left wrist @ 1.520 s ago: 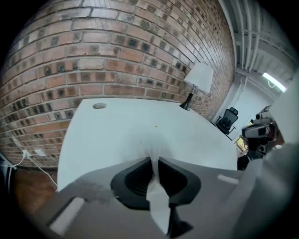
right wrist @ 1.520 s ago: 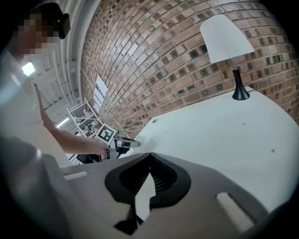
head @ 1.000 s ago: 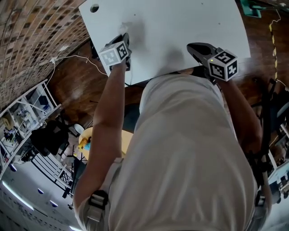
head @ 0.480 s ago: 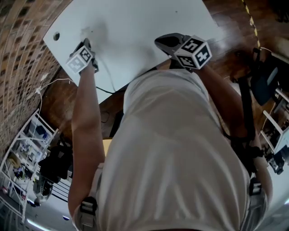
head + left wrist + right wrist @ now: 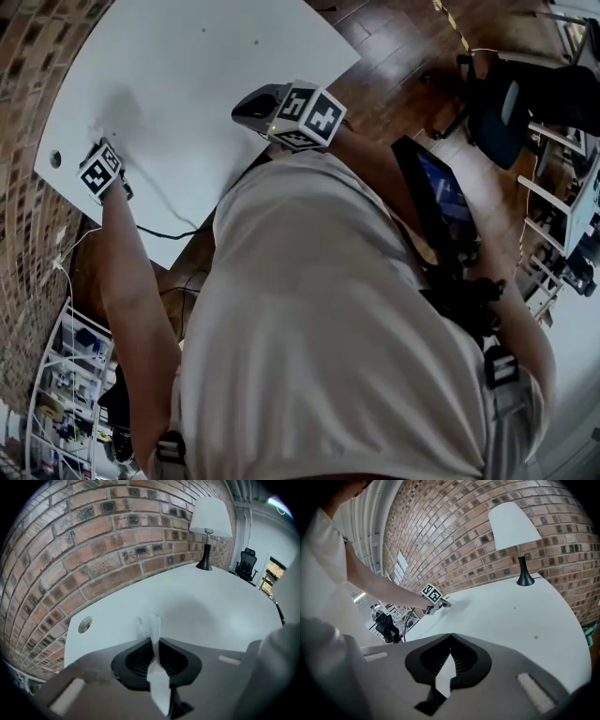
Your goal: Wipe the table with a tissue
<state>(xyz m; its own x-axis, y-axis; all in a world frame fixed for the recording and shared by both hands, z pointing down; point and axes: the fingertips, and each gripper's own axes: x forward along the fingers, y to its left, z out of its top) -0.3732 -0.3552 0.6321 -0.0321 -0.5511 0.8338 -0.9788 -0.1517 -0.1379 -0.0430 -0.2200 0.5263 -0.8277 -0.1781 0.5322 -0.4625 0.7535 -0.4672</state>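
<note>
My left gripper (image 5: 154,640) is shut on a white tissue (image 5: 153,626), which sticks out past the jaw tips and trails back between them. It points steeply down at the white table (image 5: 225,616), close to a round grommet hole (image 5: 85,624) at the table's corner. In the head view the left gripper (image 5: 97,141) is at the table's left end. The right gripper view shows it (image 5: 444,603) from across the table. My right gripper (image 5: 451,637) hovers over the table's near edge, jaws shut with nothing between them; in the head view it (image 5: 246,103) is mid-frame.
A black-stemmed lamp (image 5: 208,531) with a white shade stands at the table's far end by the brick wall (image 5: 93,541). A thin cable (image 5: 164,202) crosses the near edge. An office chair (image 5: 506,103) and a dark screen (image 5: 441,202) stand to the right.
The left gripper with the tissue has slid along the table toward the grommet corner. The head view has swung round. The right gripper stays by the near edge.
</note>
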